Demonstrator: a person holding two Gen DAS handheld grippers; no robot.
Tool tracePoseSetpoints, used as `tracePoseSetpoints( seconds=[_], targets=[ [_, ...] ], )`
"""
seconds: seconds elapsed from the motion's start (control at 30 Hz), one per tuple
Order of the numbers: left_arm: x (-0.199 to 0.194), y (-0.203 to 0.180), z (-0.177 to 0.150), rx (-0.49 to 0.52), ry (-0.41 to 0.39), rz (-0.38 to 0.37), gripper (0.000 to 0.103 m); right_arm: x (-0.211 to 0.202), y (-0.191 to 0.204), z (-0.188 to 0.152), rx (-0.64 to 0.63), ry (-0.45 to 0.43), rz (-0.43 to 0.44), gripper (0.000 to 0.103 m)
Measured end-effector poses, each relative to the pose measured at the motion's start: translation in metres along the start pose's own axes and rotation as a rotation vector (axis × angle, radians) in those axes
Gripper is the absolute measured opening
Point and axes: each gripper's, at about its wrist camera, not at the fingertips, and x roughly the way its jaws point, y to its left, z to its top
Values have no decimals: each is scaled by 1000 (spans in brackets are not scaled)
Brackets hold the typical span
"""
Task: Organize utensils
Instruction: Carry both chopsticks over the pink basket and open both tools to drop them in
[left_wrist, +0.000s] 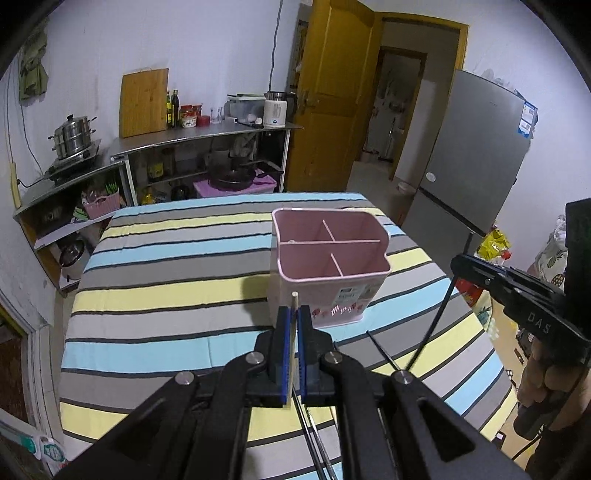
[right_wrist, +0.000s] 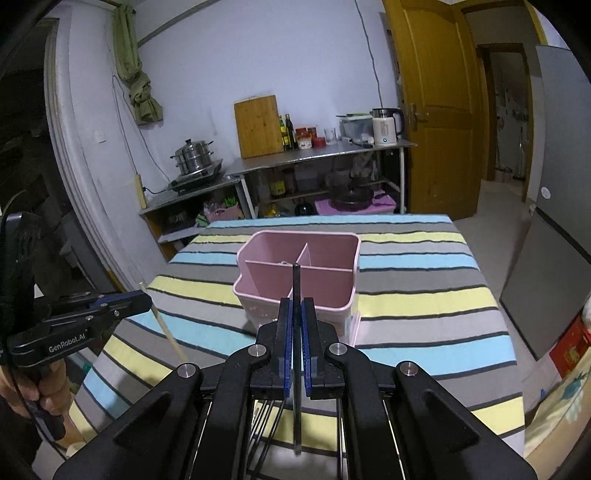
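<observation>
A pink utensil holder (left_wrist: 328, 258) (right_wrist: 299, 273) with several empty compartments stands on the striped tablecloth (left_wrist: 166, 258) (right_wrist: 406, 295). My left gripper (left_wrist: 294, 313) is shut on a pale wooden chopstick (left_wrist: 291, 369), held upright just in front of the holder. My right gripper (right_wrist: 296, 304) is shut on a black chopstick (right_wrist: 296, 280) whose top end shows against the holder's near compartments. Each gripper also shows in the other's view: the right gripper (left_wrist: 458, 263) with its black stick hanging down, the left gripper (right_wrist: 146, 301) with the wooden stick slanting below it.
Loose black chopsticks (left_wrist: 384, 354) (right_wrist: 266, 421) lie on the cloth near me. Steel shelves (left_wrist: 207, 136) with pots, bottles, a cutting board and a kettle line the far wall. A grey fridge (left_wrist: 476, 147) stands to the right, beside a yellow door (left_wrist: 332, 92).
</observation>
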Motion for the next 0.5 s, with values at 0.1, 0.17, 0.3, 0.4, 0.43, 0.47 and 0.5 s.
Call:
tracePoseSetpoints(
  seconds=[0.1, 0.17, 0.3, 0.4, 0.43, 0.47, 0.5],
  targets=[
    [-2, -2, 6, 3, -3, 0, 4, -3, 0, 1, 3, -17, 0, 4],
    [-3, -3, 12, -1, -5, -8, 4, -4, 0, 6, 13, -30, 4, 4],
    [-5, -1, 29, -15, -13, -18, 4, -12, -2, 20, 25, -66, 17, 4],
    [-11, -1, 46, -29, -32, -34, 4, -17, -2, 37, 35, -103, 29, 4],
    [-13, -2, 53, -27, -40, -34, 4, -19, -2, 42, 38, -113, 31, 4],
    [-15, -3, 61, -26, -48, -37, 4, -21, -2, 49, 40, -128, 33, 4],
    [-17, -4, 68, -27, -57, -41, 4, -22, -1, 55, 42, -143, 36, 4]
  ],
)
